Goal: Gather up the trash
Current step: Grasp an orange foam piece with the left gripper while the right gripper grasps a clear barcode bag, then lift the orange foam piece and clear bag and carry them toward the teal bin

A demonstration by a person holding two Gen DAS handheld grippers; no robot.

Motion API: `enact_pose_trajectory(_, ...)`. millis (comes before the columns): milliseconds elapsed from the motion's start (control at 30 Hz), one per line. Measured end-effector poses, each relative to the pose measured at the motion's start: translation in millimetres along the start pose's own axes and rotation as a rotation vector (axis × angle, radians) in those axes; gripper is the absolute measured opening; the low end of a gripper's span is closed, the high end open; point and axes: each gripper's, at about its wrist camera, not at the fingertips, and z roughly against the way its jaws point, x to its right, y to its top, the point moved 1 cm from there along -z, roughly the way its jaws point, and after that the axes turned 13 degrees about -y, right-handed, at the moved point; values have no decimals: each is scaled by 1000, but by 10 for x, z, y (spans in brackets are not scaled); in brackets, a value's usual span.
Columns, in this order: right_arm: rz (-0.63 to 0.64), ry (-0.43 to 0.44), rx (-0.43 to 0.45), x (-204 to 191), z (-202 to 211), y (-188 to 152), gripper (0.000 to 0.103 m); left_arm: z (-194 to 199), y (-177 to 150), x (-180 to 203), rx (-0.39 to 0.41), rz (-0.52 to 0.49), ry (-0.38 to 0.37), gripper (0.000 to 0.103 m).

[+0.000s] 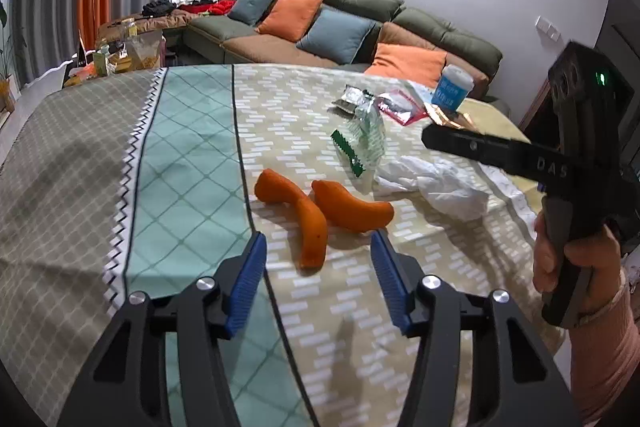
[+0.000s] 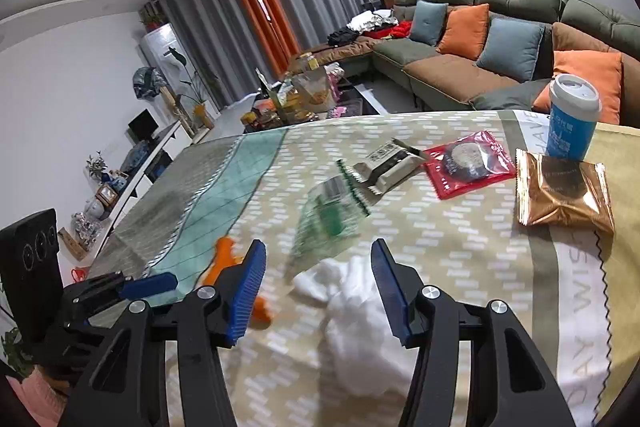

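Trash lies on a patterned tablecloth (image 1: 192,155). Two orange peel pieces (image 1: 304,215) lie just ahead of my open, empty left gripper (image 1: 318,251). A clear green-edged wrapper (image 1: 362,139), crumpled white tissue (image 1: 436,183), a silver wrapper (image 1: 352,97) and a red packet (image 1: 400,107) lie further right. My right gripper (image 2: 318,259) is open and empty, held over the white tissue (image 2: 360,311). Ahead of it lie the green wrapper (image 2: 332,215), silver wrapper (image 2: 388,163), red packet (image 2: 468,163) and a gold packet (image 2: 564,191). The right gripper's body (image 1: 576,163) shows at the right of the left wrist view.
A blue cup with a white lid (image 2: 572,115) stands at the table's far right. Beyond the table are a sofa with cushions (image 2: 480,39), a cluttered coffee table (image 2: 304,99) and a low TV shelf (image 2: 136,163). The left gripper (image 2: 132,287) shows at the lower left of the right wrist view.
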Motion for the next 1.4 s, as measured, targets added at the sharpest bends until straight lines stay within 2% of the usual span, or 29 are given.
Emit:
enact_pose_trajectory(100, 17, -10, -13, -20, -122, 85, 60, -124, 27, -34, -38, 6, 14, 44)
enact_pose_trajectory(167, 20, -10, -27, -27, -212, 143, 60, -202, 36, -79, -66, 22, 25, 31)
enact_pose_trajectory(233, 31, -1, -41, -47, -298, 202, 61, -221, 56, -120, -69, 32, 29, 27)
enact_pose_trajectory(267, 29, -2, -44, -51, -330, 226, 62, -217, 65, -129, -70, 33, 27, 19)
enact_pose_trajectory(367, 41, 0, -65, -89, -434, 283, 63, -209, 83, -180, -71, 43, 24, 16)
enact_pose_trajectory(467, 50, 0, -83, -110, -507, 284, 63, -188, 82, -169, -66, 33, 27, 15)
enact_pose_trajectory(533, 57, 1, -94, -124, -533, 266, 59, -161, 77, -177, -58, 35, 20, 15)
enact_pose_trajectory(833, 52, 14, -91, -99, -515, 209, 32, 111, -23, -225, -7, 40, 9, 14)
enact_pose_trajectory(900, 45, 22, -85, -96, -494, 210, 21, 191, -48, -250, 8, 44, 7, 14)
enact_pose_trajectory(1400, 29, 131, 16, -306, 2, 164, 20, 782, -229, -276, 109, 43, 28, 14)
